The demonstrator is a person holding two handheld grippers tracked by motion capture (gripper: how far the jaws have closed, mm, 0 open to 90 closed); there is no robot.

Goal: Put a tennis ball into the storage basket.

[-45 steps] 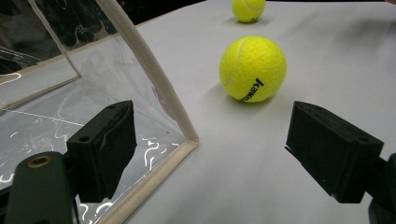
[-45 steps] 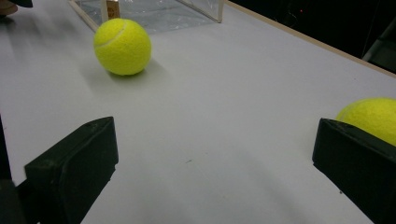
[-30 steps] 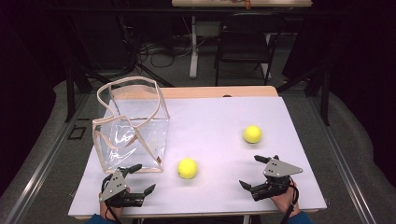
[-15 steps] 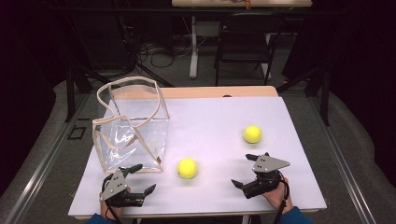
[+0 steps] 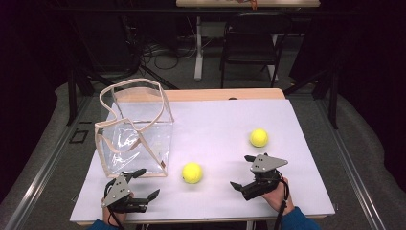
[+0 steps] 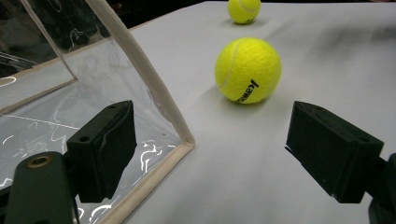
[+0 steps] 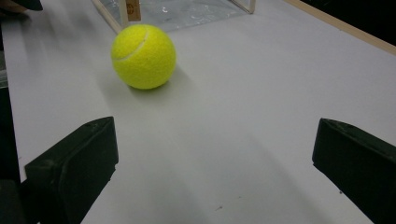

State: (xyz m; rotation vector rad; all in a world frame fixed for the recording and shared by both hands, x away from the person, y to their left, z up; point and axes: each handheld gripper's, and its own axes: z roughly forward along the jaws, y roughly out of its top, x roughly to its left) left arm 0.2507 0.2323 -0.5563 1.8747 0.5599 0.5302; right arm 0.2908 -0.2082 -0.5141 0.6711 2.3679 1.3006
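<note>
Two yellow tennis balls lie on the white table (image 5: 225, 115): one near the front middle (image 5: 192, 172), one farther right (image 5: 259, 137). A clear plastic bag with beige trim (image 5: 134, 132) stands open at the left. My left gripper (image 5: 147, 182) rests open just in front of the bag's near corner, left of the near ball. In the left gripper view (image 6: 210, 149), the near ball (image 6: 248, 70) lies ahead and the bag's edge (image 6: 154, 93) is beside the left jaw. My right gripper (image 5: 241, 171) is open and points left at the near ball (image 7: 143, 56), with a gap between them.
A wooden table edge (image 5: 225, 94) runs along the back. A black chair (image 5: 251, 45) and cables sit on the floor beyond. The bag's base (image 7: 177, 9) is seen past the near ball in the right gripper view.
My right gripper has shifted left and turned toward the near ball. The left gripper, both balls and the bag have stayed put.
</note>
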